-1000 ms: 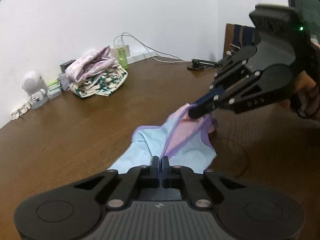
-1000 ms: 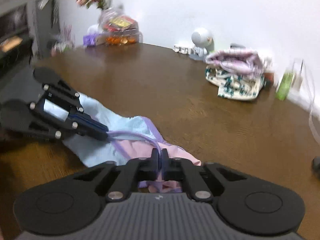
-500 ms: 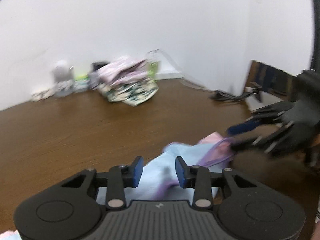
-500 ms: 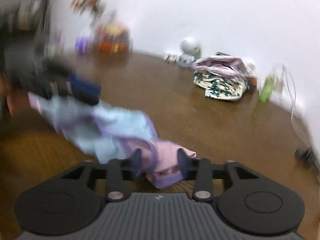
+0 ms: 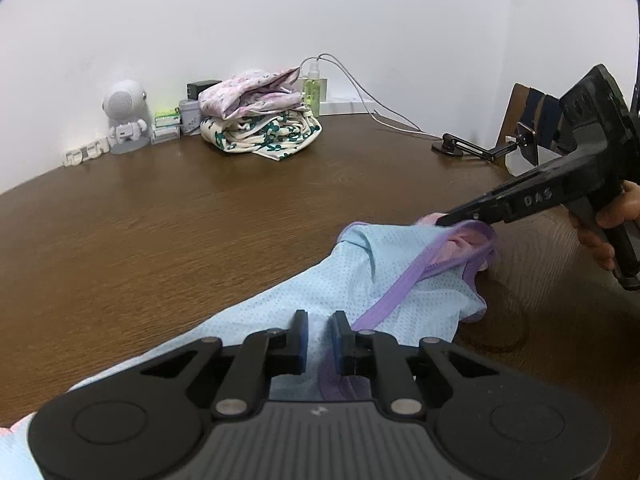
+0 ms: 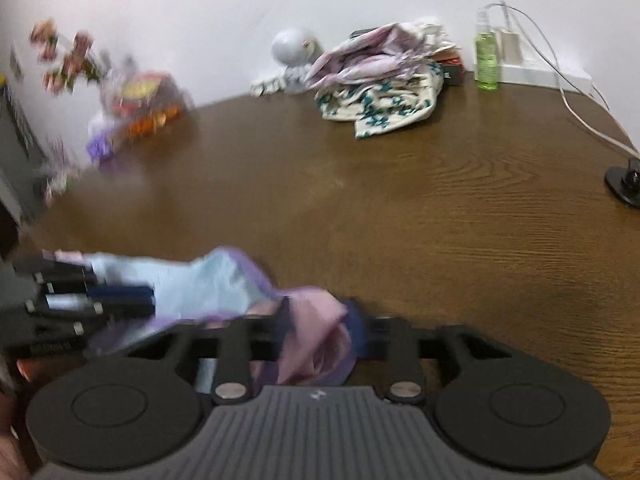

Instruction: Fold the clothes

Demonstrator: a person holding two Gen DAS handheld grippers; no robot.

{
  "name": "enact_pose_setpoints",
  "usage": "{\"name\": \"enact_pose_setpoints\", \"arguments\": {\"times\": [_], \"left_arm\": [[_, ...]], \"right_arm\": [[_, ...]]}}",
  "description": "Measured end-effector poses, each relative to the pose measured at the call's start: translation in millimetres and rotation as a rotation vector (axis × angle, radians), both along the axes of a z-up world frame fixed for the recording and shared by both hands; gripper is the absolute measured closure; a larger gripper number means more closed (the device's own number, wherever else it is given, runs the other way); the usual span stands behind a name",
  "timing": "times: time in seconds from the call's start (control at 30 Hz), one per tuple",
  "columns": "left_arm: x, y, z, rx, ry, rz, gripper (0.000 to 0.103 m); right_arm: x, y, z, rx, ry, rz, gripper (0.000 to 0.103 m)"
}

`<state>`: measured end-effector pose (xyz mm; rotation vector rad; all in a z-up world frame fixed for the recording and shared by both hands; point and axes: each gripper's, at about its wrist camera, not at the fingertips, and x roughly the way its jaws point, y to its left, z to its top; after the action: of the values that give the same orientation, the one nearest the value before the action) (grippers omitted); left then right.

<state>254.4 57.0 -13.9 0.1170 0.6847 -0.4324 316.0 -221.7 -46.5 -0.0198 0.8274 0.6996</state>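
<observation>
A light blue mesh garment (image 5: 384, 280) with purple trim and a pink lining lies on the brown wooden table (image 5: 180, 216). My left gripper (image 5: 319, 326) is open, its jaws a small gap apart over the blue cloth. My right gripper (image 6: 320, 320) is open with the pink part of the garment (image 6: 316, 332) bunched between its fingers. In the left wrist view the right gripper (image 5: 448, 222) reaches in from the right at the garment's far end. In the right wrist view the left gripper (image 6: 132, 300) is at the left, blurred.
A pile of folded clothes (image 5: 260, 120) sits at the back by the wall, with a white robot figure (image 5: 124, 120), a green bottle (image 5: 312, 92), small boxes and a charger cable. A black phone stand (image 5: 472, 148) is at the right. Snack bags (image 6: 136, 112) stand at the left.
Both grippers were shut on the garment's purple trim one second ago. Both have opened and let it go. The garment has dropped flatter onto the table.
</observation>
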Motion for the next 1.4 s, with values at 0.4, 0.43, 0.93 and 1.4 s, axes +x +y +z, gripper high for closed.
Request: {"name": "enact_pose_setpoints", "arguments": {"times": [0.4,0.43,0.93,1.4], "left_arm": [[-7.2,0.4,-3.3,-0.035,-0.033,0.045,0.091],[-7.7,0.0,-3.4,-0.031,-0.037,0.043,0.091],[-6.9,9.5,-5.0,-0.106,-0.017,0.042,0.091],[-6.4,9.4,-4.0,-0.118,-0.012,0.053,0.091]], "right_arm": [[-10.5,-28.4,-1.5,0.113,-0.041,-0.138,0.09],[-9.6,-28.9,2.9,0.146,-0.048,-0.131,0.081],[44.4,69.3,2.6,0.011,0.13,0.223,0.098],[24.8,33.1,-3.0,0.114,0.136,0.0,0.094]]}}
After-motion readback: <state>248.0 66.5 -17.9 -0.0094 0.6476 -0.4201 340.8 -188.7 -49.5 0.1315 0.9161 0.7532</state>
